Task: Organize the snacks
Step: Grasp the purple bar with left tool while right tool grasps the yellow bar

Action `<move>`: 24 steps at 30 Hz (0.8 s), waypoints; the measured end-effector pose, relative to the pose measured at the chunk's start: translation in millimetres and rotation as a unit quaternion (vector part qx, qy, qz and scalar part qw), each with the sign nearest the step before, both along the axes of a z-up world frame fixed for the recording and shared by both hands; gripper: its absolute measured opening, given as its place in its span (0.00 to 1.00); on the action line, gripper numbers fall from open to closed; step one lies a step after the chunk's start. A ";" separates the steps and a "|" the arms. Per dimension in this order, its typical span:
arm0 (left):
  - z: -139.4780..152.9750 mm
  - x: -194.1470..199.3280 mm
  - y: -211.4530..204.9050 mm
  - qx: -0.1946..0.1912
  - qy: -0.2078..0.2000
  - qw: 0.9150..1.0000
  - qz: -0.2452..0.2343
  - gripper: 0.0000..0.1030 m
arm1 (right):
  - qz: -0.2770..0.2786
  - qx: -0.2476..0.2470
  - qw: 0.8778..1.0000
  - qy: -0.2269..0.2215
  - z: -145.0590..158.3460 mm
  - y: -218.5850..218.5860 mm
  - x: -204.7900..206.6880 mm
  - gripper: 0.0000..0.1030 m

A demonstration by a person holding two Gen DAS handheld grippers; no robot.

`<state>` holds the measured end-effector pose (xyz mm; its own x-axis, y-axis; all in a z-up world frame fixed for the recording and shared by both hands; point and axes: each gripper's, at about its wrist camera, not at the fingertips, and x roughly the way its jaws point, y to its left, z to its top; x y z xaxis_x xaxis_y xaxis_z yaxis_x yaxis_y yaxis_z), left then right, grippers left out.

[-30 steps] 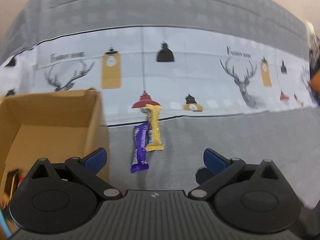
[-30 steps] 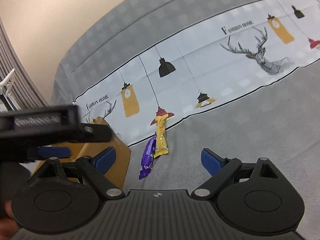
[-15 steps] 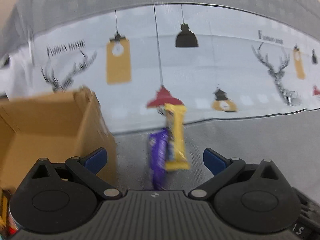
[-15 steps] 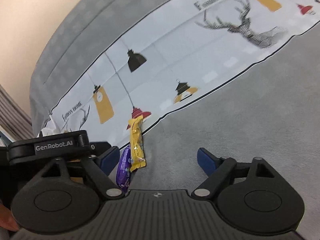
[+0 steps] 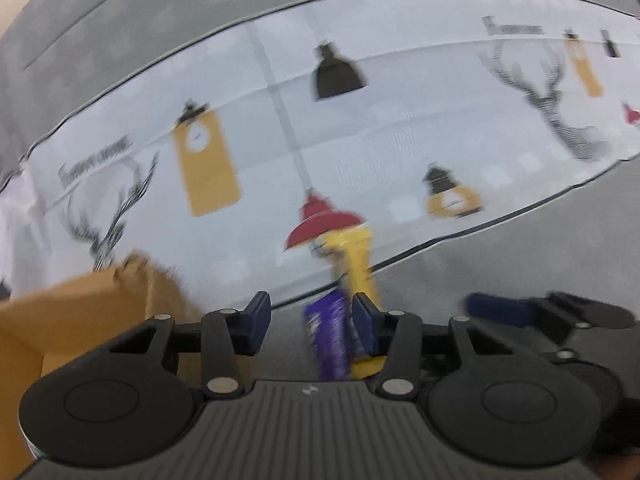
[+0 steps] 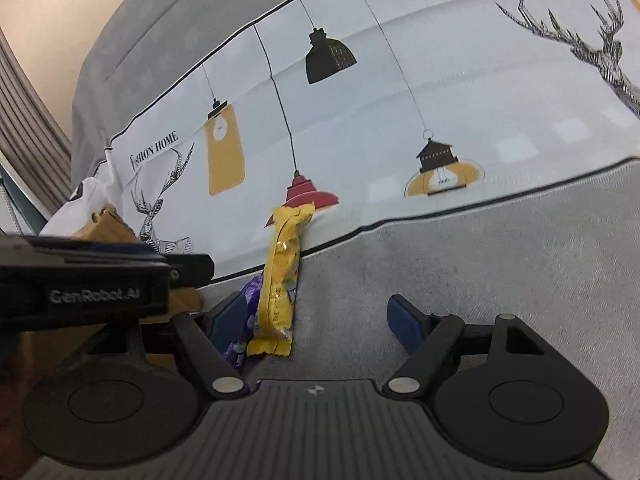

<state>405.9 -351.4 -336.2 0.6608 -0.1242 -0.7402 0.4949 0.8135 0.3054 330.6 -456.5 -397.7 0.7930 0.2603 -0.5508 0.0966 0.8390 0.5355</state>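
Observation:
A yellow snack bar point(image 6: 280, 280) and a purple snack bar point(image 6: 246, 320) lie side by side on the grey cloth. In the left wrist view the purple bar point(image 5: 326, 340) sits between the fingers of my left gripper point(image 5: 310, 320), whose jaws are partly closed but still apart; the yellow bar point(image 5: 358, 268) lies just behind the right finger. My right gripper point(image 6: 316, 312) is open, with the yellow bar near its left finger point(image 6: 230, 312). The left gripper's body point(image 6: 88, 280) shows at the left of the right wrist view.
An open cardboard box point(image 5: 80, 320) stands left of the bars. The printed white cloth point(image 6: 400, 120) with lamps and deer covers the surface behind. The right gripper's fingertip point(image 5: 500, 308) reaches into the left wrist view at the right.
Both grippers have moved forward toward the two bars. My left gripper's jaws have narrowed around the purple bar. The left view is blurred by motion.

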 end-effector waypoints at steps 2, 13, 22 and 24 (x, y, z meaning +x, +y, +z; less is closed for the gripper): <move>-2.6 6.4 -2.6 -0.009 0.025 1.000 0.001 0.50 | 0.005 0.019 1.000 -0.012 1.3 -2.5 0.0 0.74; -43.8 48.0 18.9 -0.054 0.145 0.986 0.062 0.28 | 0.044 0.004 0.999 -0.007 -14.0 15.9 22.7 0.40; -50.5 45.3 18.2 -0.060 0.140 0.986 0.067 0.10 | 0.073 -0.025 0.997 -0.016 -17.5 29.1 29.4 0.25; -47.6 42.9 19.7 -0.065 0.145 0.985 0.070 0.10 | 0.069 -0.042 0.997 -0.009 -12.8 30.4 27.2 0.25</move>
<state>448.8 -331.7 -383.8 0.4416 -0.1538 -0.8839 0.4265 0.9027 0.0561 357.8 -426.2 -410.5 0.7630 0.3214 -0.5608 -0.0322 0.8854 0.4637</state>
